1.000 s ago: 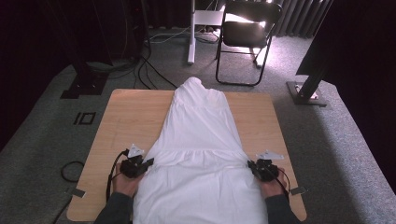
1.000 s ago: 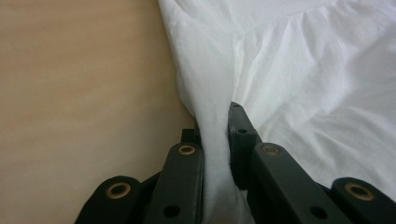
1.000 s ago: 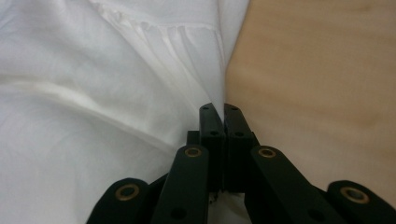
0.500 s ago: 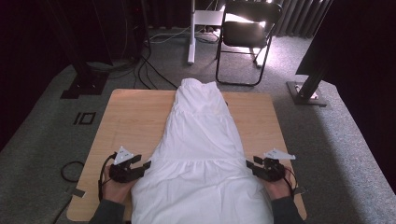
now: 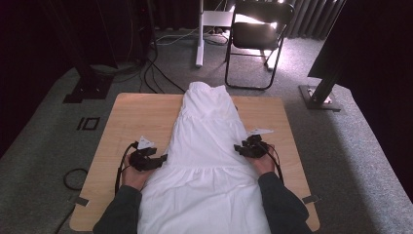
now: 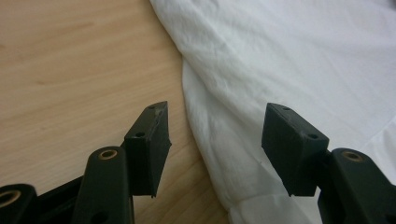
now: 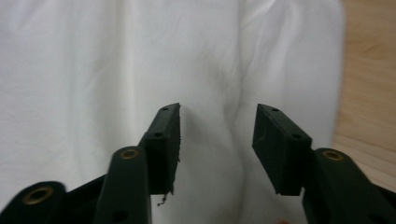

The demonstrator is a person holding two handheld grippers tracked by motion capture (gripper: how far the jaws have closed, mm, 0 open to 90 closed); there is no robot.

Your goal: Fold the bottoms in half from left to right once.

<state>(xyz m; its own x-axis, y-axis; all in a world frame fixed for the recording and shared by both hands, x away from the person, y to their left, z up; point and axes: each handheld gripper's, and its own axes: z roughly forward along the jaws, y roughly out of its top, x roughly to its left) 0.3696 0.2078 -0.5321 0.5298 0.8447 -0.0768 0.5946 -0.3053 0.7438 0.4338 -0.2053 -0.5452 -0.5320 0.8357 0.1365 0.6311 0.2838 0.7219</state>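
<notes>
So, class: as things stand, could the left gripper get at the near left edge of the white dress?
Probably yes: the left gripper has its jaws open right over the white dress edge, nothing between.

My black left gripper (image 5: 157,160) and black right gripper (image 5: 242,148) flank a plain white dress (image 5: 207,161), centre frame, on a light wood-grain table (image 5: 136,117); grey carpet (image 5: 44,141) surrounds, black chair (image 5: 258,36) at top.

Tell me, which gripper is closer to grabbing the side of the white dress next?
Probably the left gripper. Its open jaws, which have just been opening, sit right over the edge of the white dress where it meets the table. The right gripper, also open, hangs over flat cloth inside the edge.
</notes>
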